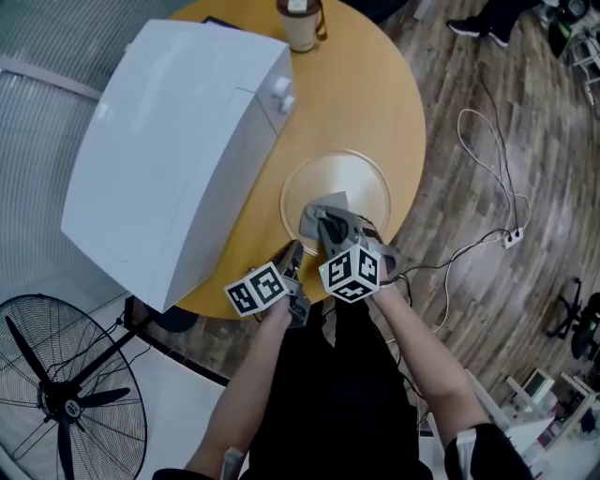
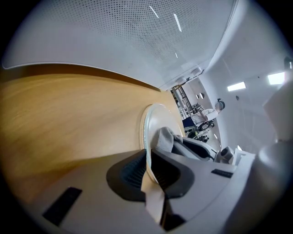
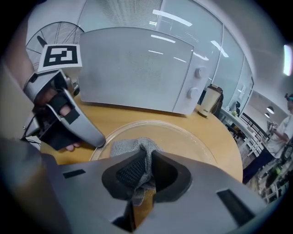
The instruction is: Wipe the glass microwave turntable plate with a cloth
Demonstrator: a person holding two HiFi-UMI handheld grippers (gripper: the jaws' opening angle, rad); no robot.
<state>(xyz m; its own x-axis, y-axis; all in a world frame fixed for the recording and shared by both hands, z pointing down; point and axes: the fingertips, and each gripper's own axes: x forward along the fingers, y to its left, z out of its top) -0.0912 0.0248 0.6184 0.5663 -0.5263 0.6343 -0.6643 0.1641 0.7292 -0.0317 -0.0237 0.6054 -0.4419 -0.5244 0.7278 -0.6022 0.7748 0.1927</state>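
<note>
Glass turntable plate (image 1: 364,186) sits on the round wooden table (image 1: 375,94), directly in front of the white microwave (image 1: 169,141), on its door side. We see it broad face up and flat or close to it. Being round, it has no long axis. We cannot tell if the gripped edge is lifted off the wood.

Left gripper (image 1: 293,255): in its own view its jaws (image 2: 149,160) are closed on the plate's rim (image 2: 147,132), at the rim section farthest from the microwave's knobs.

Right gripper (image 1: 330,230): jaws (image 3: 147,157) pinched tight on a fold of the grey knitted cloth (image 3: 130,146). The rest of the cloth (image 1: 319,216) is bunched on the plate's surface (image 3: 192,137), spreading from the jaws toward the microwave.

Surroundings: a lidded cup (image 1: 300,21) stands past the microwave's knob corner. A pedestal fan (image 1: 66,394) stands off the microwave's other end. The wood-plank floor (image 1: 525,112) carries a loose white cable (image 1: 483,141).
</note>
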